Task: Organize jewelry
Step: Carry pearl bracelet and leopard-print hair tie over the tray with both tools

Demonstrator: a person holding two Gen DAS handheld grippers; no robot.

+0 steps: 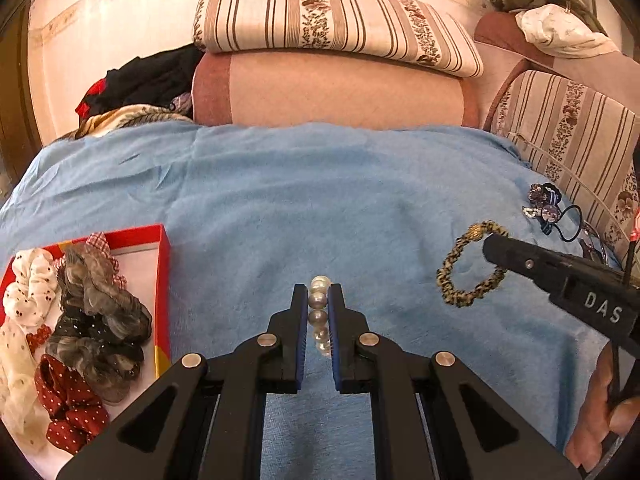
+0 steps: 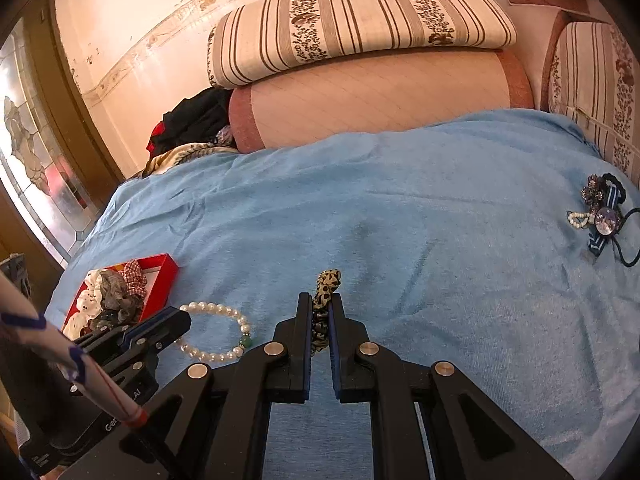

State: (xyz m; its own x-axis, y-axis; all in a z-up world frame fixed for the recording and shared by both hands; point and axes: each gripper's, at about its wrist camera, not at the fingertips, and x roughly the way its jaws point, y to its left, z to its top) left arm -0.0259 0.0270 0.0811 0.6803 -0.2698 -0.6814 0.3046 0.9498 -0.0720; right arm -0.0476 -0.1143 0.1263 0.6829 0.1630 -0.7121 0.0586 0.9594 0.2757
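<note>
pearl bracelet (image 1: 320,316) is clamped in left gripper (image 1: 319,320) jaws above the bed (image 1: 320,200); scrunchie (image 2: 325,308) is clamped in right gripper (image 2: 320,324). both are best lowered fully into the red box (image 1: 162,264) before release.

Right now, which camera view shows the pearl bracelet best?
The right wrist view: there the pearl bracelet shows as a nearly whole loop on the blue cloth, green bead included, one side in the left gripper. The left wrist view shows only one row of pearls between that gripper's fingers.
</note>
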